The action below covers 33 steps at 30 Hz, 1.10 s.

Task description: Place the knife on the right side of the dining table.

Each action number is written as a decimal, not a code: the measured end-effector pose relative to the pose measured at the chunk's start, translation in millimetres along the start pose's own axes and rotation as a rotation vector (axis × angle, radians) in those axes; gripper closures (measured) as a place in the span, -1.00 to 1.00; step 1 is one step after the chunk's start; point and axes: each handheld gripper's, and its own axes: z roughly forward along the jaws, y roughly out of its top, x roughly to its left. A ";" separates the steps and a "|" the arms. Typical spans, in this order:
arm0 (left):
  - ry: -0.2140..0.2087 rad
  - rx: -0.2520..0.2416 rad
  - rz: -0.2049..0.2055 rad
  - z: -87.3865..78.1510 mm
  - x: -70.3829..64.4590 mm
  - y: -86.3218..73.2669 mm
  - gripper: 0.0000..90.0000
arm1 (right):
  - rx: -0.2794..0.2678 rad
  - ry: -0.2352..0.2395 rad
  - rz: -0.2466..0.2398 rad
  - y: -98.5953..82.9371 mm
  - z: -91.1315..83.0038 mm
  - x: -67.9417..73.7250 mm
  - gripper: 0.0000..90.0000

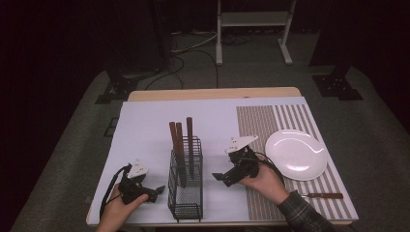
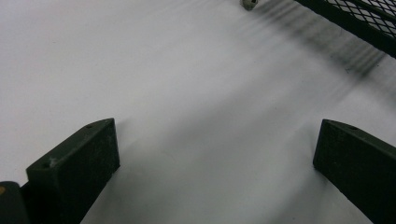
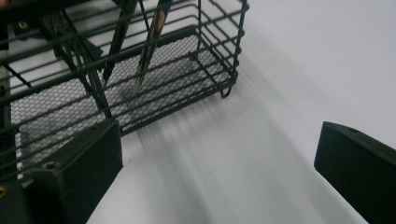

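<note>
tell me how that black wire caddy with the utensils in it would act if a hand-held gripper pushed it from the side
The wire caddy looks tall, narrow and light, so it would probably tip or slide easily. The three wooden-handled utensils stand high above its rim, likely making it top-heavy and apt to rattle.

black tongs (image 1: 159,190), plaid sleeve (image 1: 302,215), black cable (image 1: 110,186)

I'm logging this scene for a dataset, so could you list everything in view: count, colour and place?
Table: one, white top with a wooden edge, centre.
Caddy: one, black wire, on the table between the grippers.
Knives: three, brown handles, upright in the caddy's far end.
Placemat: one, grey striped, table's right side.
Plate: one, white, on the placemat.
Knife: one, brown handle, flat on the placemat near the plate.
Stand: one, white, on the floor beyond the table.
Left gripper: black, open, left of the caddy.
Right gripper: black, open, right of the caddy.
</note>
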 end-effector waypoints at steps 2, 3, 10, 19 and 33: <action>0.000 0.000 0.000 0.0 0.0 0.0 -1.00 | -0.005 0.002 0.002 1.6 -0.9 -0.6 -1.00; 0.000 0.000 0.000 0.0 0.0 0.0 -1.00 | -0.009 0.000 0.006 3.1 -1.8 -1.1 -1.00; -0.001 0.003 0.000 -0.2 0.0 0.1 -1.00 | -0.036 -0.007 0.026 13.2 -8.6 -6.3 -1.00; -0.001 0.002 0.000 -0.2 0.0 0.1 -1.00 | -0.075 -0.014 0.024 27.7 -16.5 -10.5 -1.00; -0.002 0.003 0.000 -0.3 0.1 0.1 -1.00 | -0.135 -0.002 0.000 51.5 -26.6 -12.2 -0.71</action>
